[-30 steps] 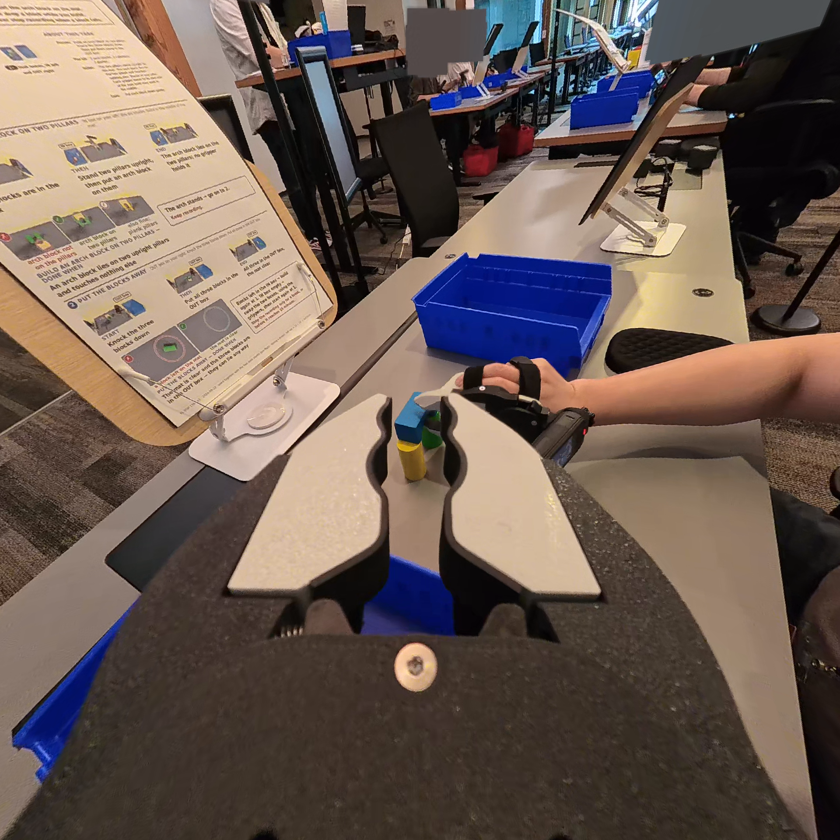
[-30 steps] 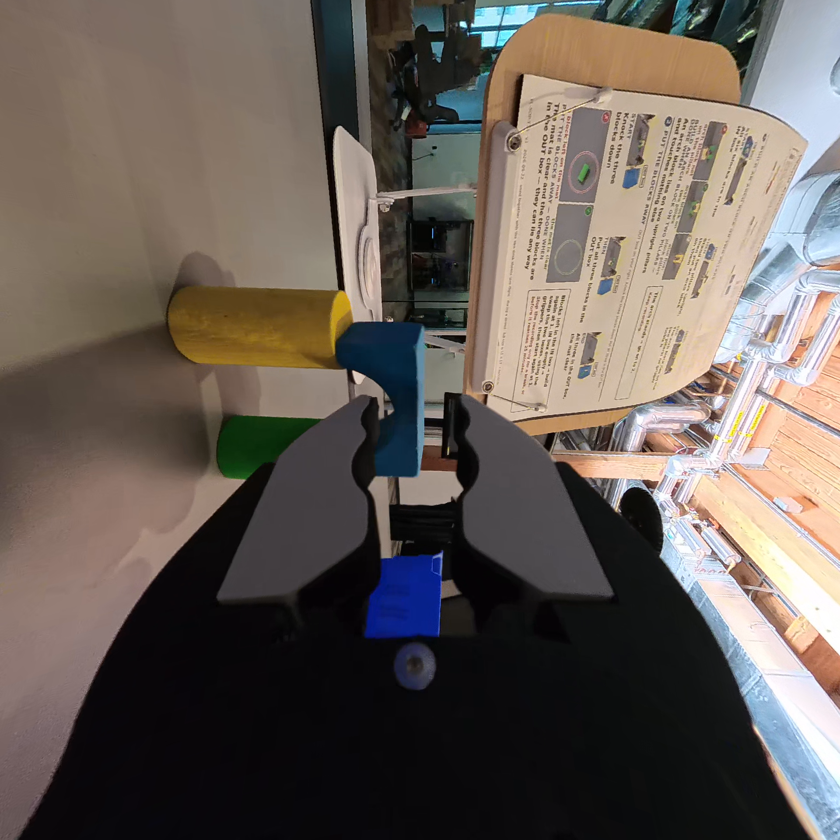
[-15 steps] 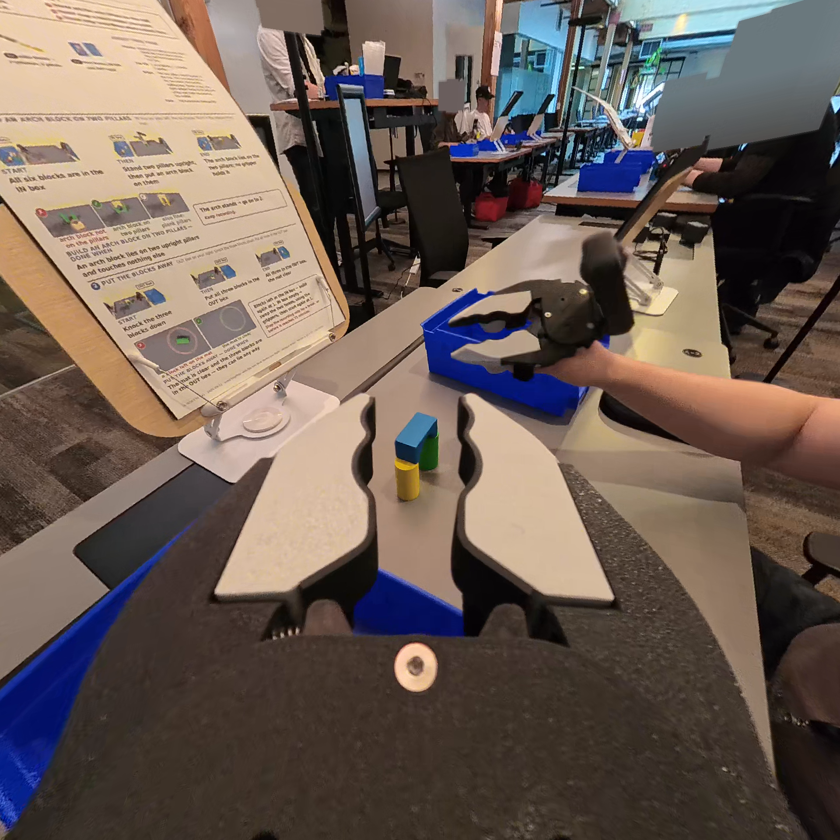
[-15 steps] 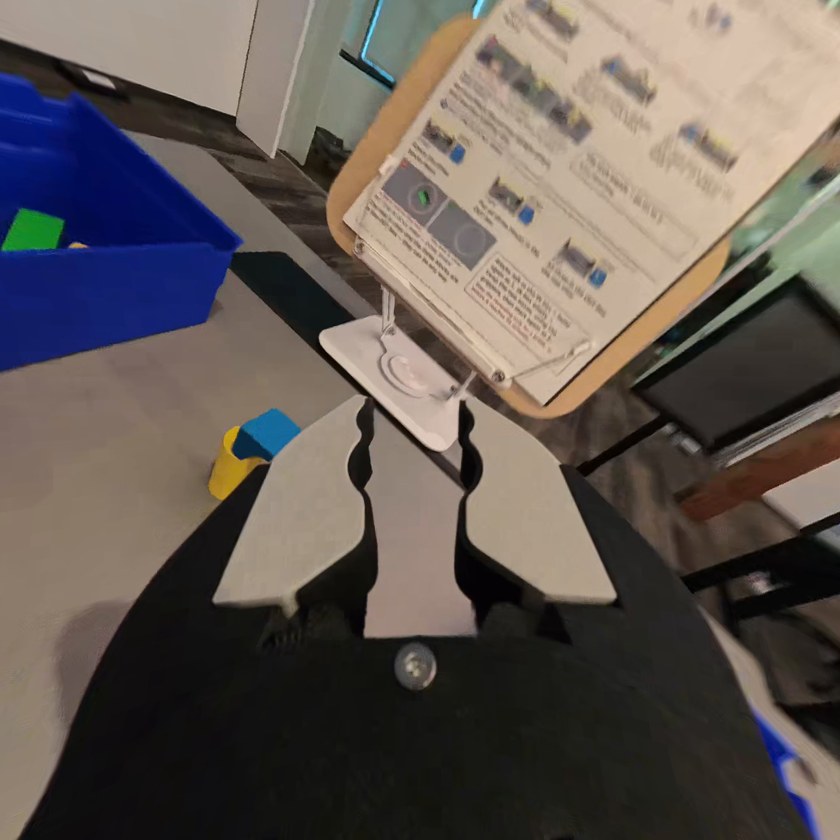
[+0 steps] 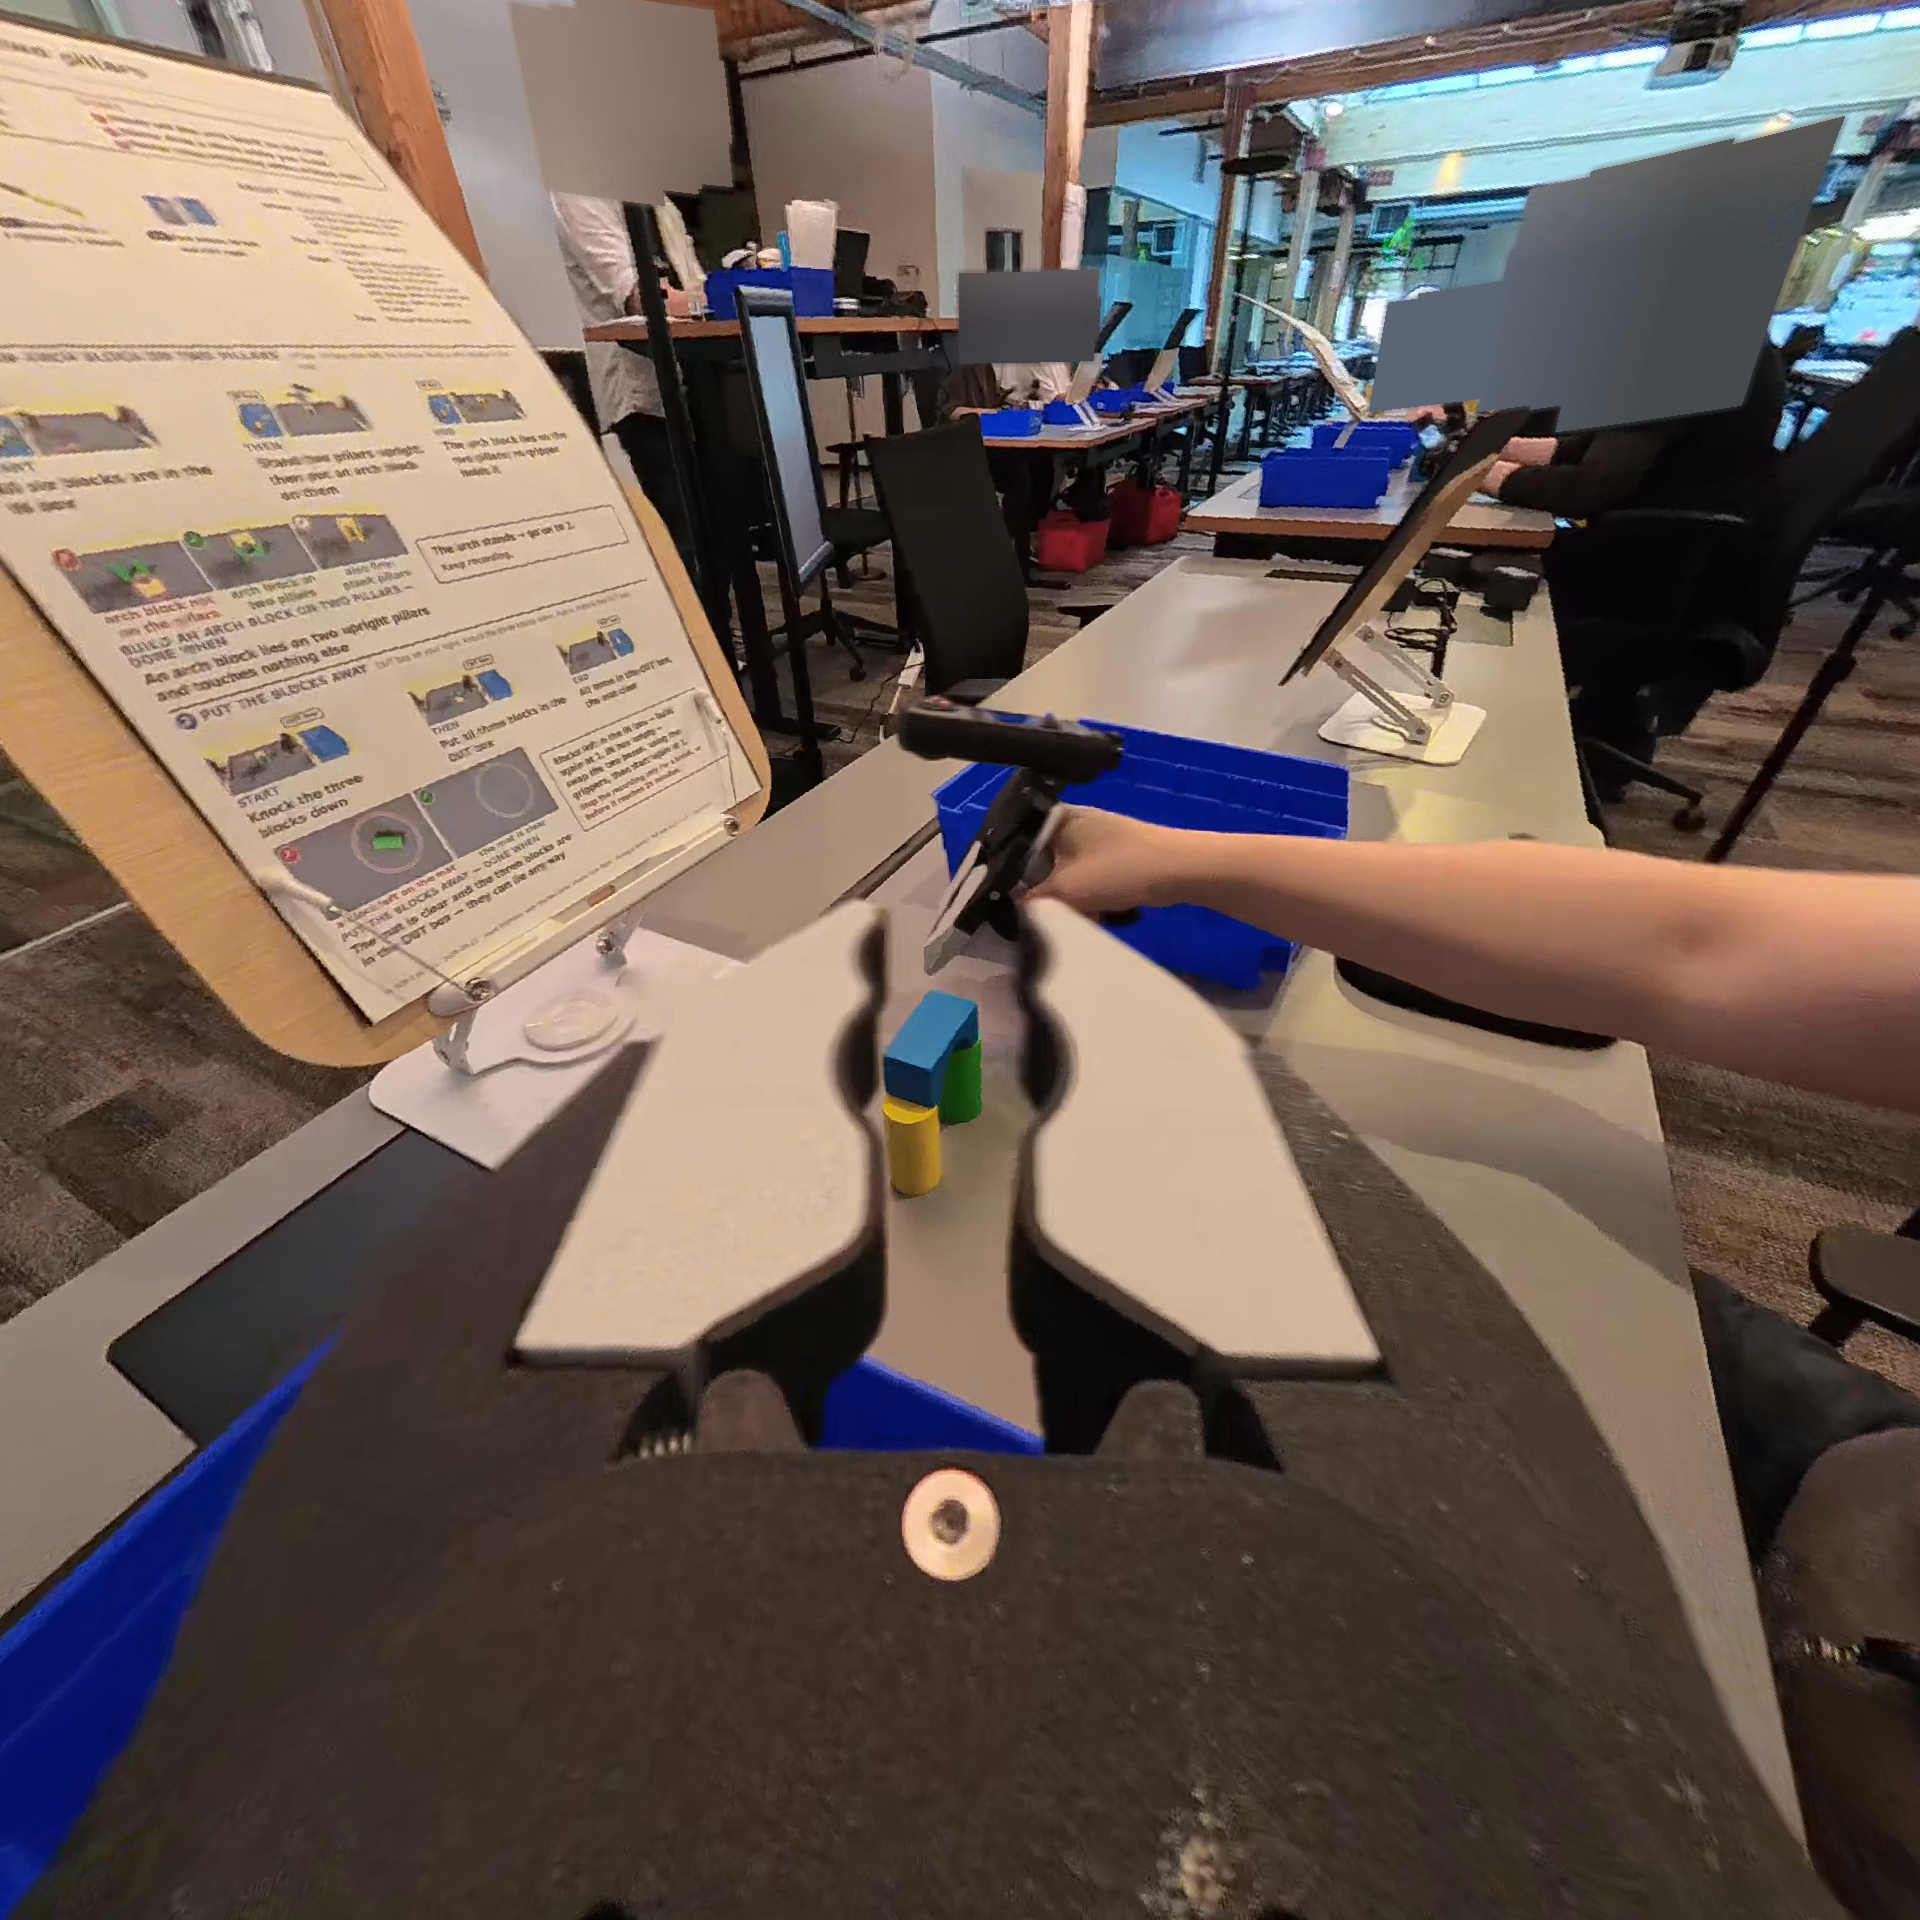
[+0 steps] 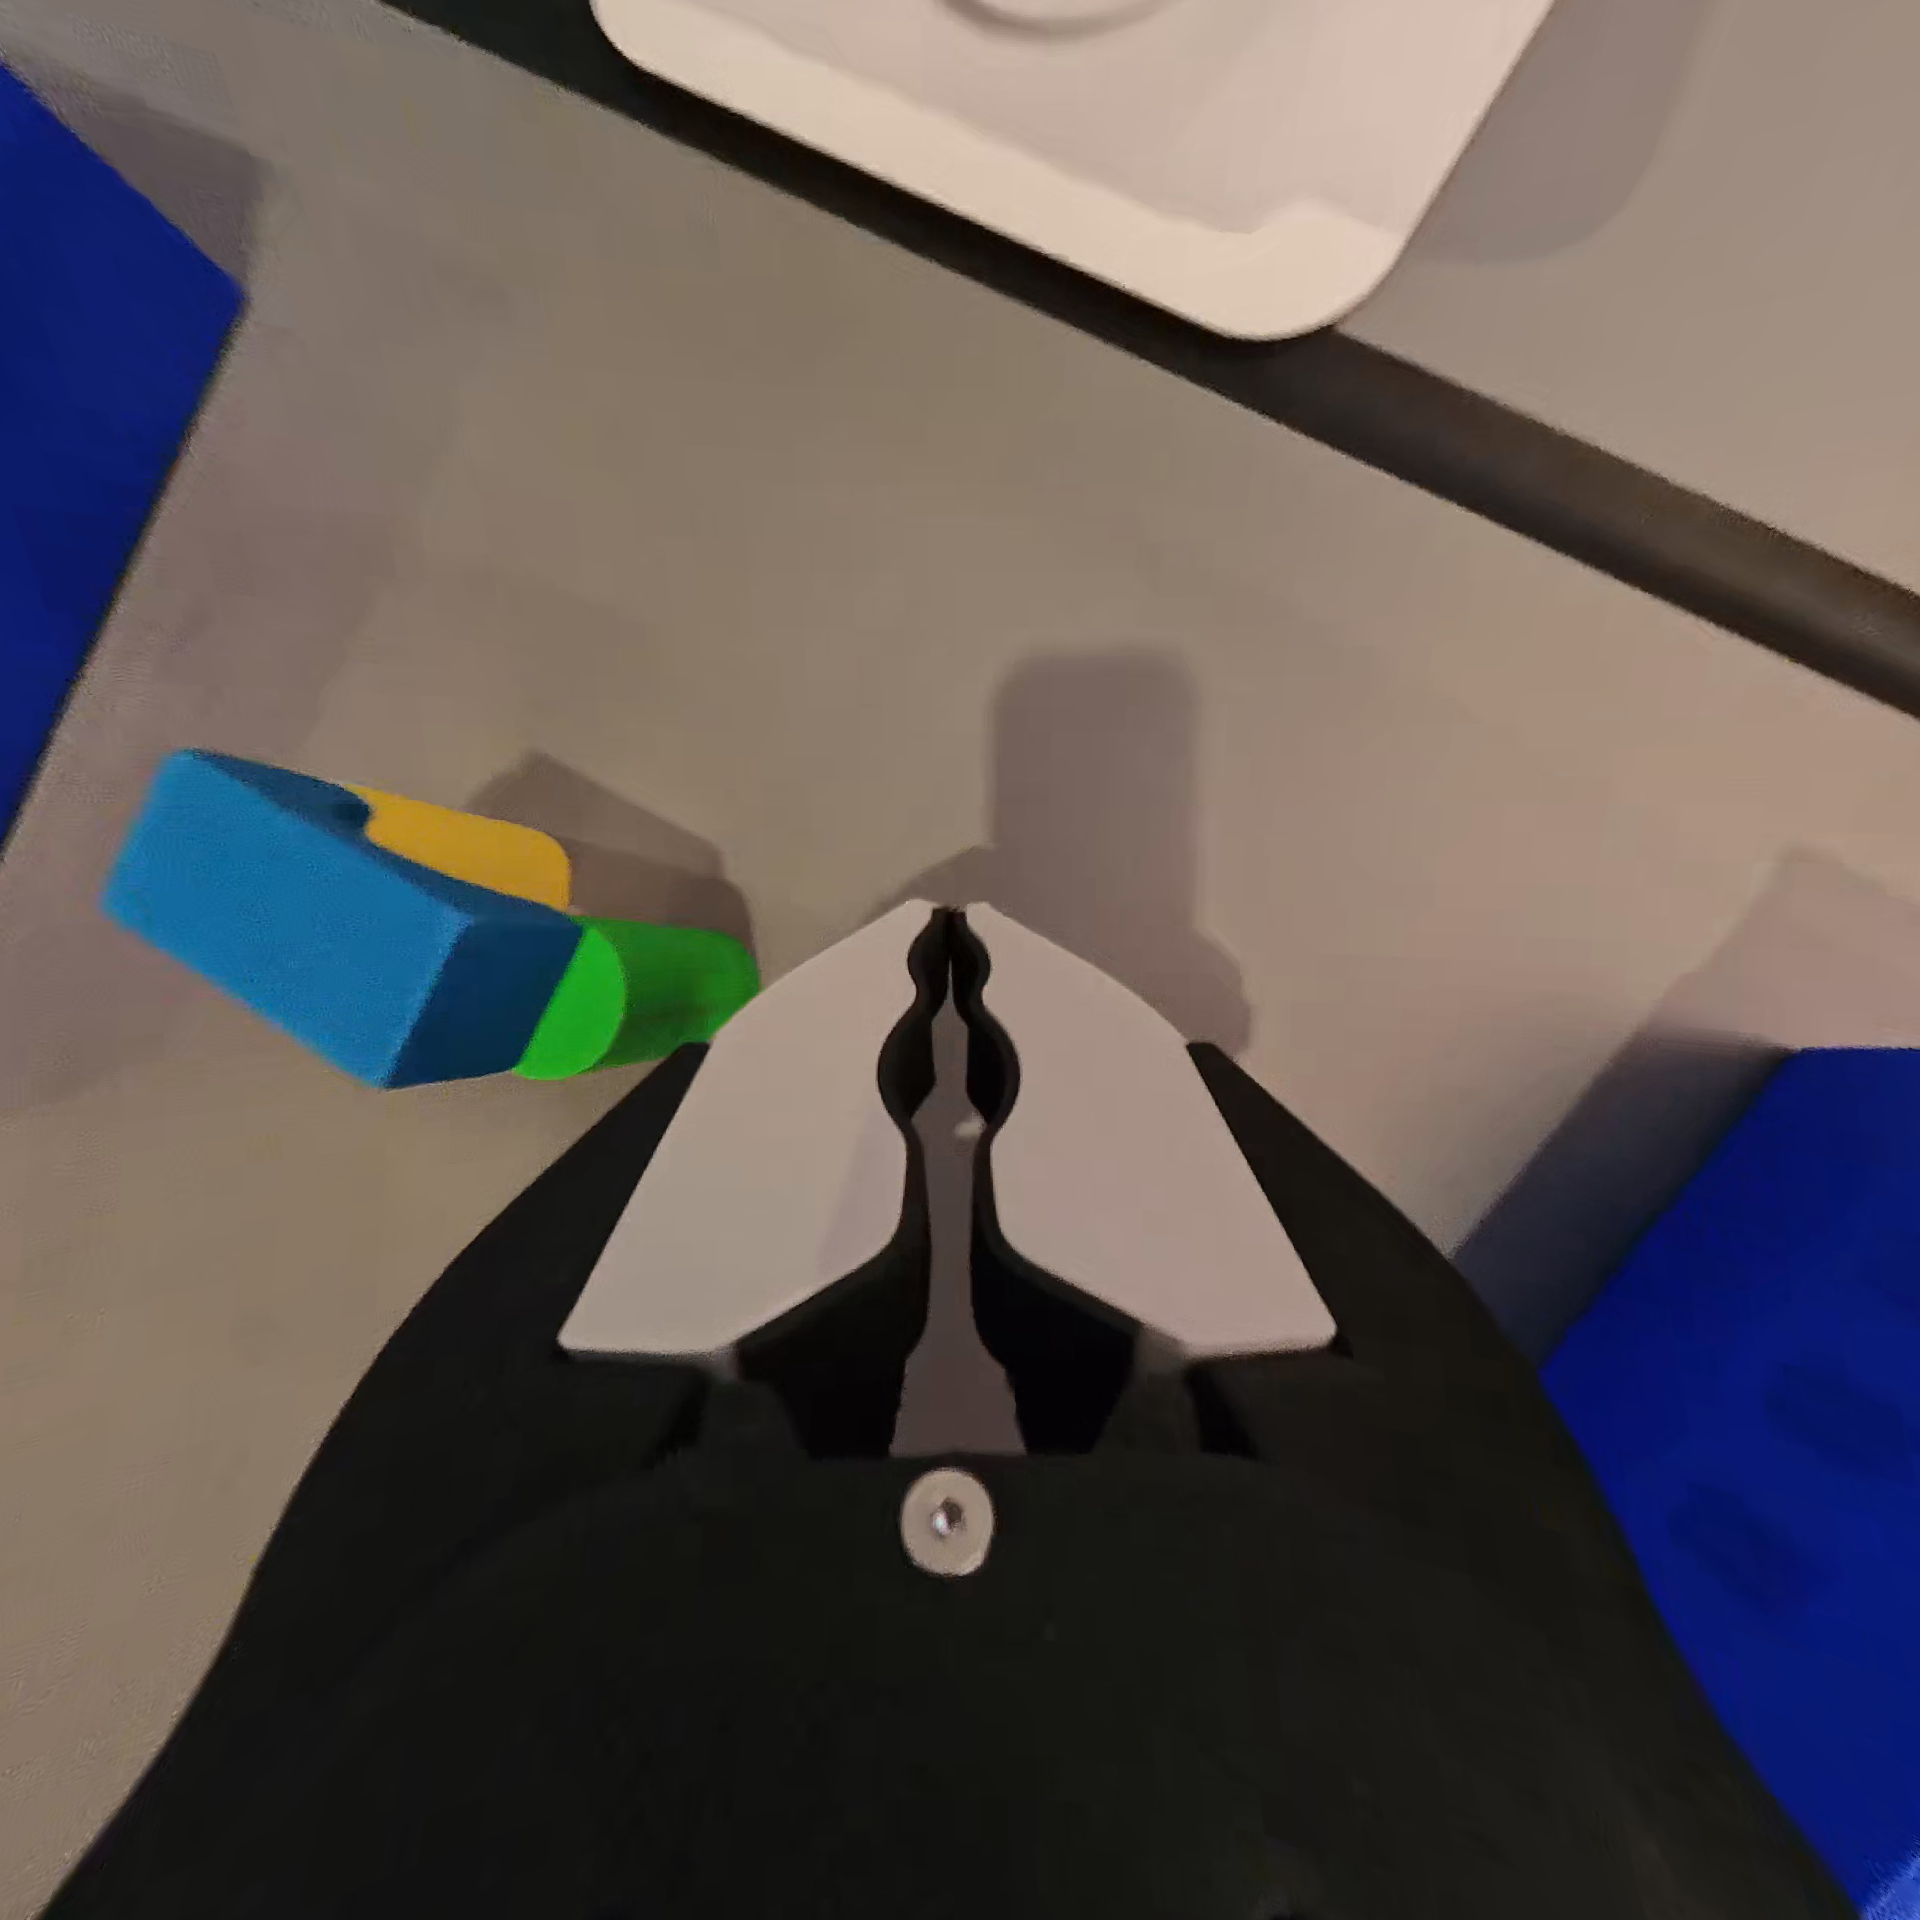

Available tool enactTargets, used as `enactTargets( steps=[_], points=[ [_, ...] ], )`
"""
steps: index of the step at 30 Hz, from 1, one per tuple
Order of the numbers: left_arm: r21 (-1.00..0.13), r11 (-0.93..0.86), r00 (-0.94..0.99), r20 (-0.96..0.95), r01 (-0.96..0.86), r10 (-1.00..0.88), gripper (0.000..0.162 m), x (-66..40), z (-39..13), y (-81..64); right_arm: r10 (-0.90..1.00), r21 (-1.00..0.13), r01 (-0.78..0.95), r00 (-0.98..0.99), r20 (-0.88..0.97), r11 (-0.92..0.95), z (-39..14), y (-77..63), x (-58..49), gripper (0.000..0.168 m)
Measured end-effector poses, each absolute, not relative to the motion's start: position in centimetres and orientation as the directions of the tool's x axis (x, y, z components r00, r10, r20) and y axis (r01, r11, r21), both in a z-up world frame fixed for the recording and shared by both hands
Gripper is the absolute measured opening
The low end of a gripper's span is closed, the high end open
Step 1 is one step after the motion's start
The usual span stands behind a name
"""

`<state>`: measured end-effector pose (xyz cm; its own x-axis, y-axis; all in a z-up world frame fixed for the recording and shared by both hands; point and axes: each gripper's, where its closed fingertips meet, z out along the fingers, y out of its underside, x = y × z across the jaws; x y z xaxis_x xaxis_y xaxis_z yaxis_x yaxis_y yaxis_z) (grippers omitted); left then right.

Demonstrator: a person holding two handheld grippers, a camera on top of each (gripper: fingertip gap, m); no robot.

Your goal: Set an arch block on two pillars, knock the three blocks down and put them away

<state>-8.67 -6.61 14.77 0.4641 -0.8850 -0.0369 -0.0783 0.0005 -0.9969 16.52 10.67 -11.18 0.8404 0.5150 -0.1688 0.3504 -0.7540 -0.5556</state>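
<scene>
Left wrist view: left hand-held gripper [image 5: 948, 1023] released, nothing between fingers, held back from the stack over the near blue bin [image 5: 104, 1621]. Seen through the gap: blue arch block [image 5: 928, 1051] seated on yellow pillar [image 5: 913, 1146] and green pillar [image 5: 964, 1081], both upright on the grey table [image 5: 1455, 1164]. Bare table on all sides of stack. Right hand-held gripper [image 5: 943, 940] tip-down just behind stack, apart from it, fingers pinched together. Far blue bin [image 5: 1195, 821] behind that, near table's far-left portion. Instruction board [image 5: 312, 582] on white base [image 5: 540, 1039] at left edge, well apart from blocks. Black strip along left table edge.

Right wrist view: looking steeply down. Right hand-held gripper [image 6: 948, 914] clenched, tips meeting, holding nothing. Arch block [image 6: 312, 925] at left w/ yellow pillar [image 6: 468, 852] and green pillar [image 6: 644, 987] under it; green pillar just beside left finger, contact cannot be told. Open table ahead up to black strip and white base [image 6: 1039, 145]. Blue bin walls at left edge [image 6: 73, 436] and lower right [image 6: 1766, 1455].
</scene>
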Motion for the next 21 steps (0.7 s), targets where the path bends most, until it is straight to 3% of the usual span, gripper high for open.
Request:
enactTargets(
  steps=[1, 3, 10, 21],
  points=[
    [-0.997, 0.01, 0.447, -0.046, -0.081, -0.894, 0.01, -8.7, 14.7, -6.9, 0.5, -0.526, 0.355, 0.851, -0.161, -0.773, -11.6, 10.8, 16.9, 0.001],
    [-0.996, 0.02, 0.442, -0.057, -0.087, -0.895, 0.0, -8.9, 14.7, -7.0, 0.472, -0.464, 0.368, 0.872, -0.129, -0.806, -12.4, 11.0, 17.9, 0.001],
    [-0.989, 0.069, 0.489, -0.124, -0.129, -0.864, 0.0, -10.1, 14.7, -6.7, 0.408, -0.293, 0.372, 0.91, -0.073, -0.881, -14.5, 10.7, 20.3, 0.001],
    [-0.992, 0.052, 0.493, -0.102, -0.115, -0.864, 0.0, -11.2, 14.7, -6.9, 0.44, -0.217, 0.423, 0.897, -0.033, -0.88, -15.7, 9.2, 20.0, 0.001]
  ],
)
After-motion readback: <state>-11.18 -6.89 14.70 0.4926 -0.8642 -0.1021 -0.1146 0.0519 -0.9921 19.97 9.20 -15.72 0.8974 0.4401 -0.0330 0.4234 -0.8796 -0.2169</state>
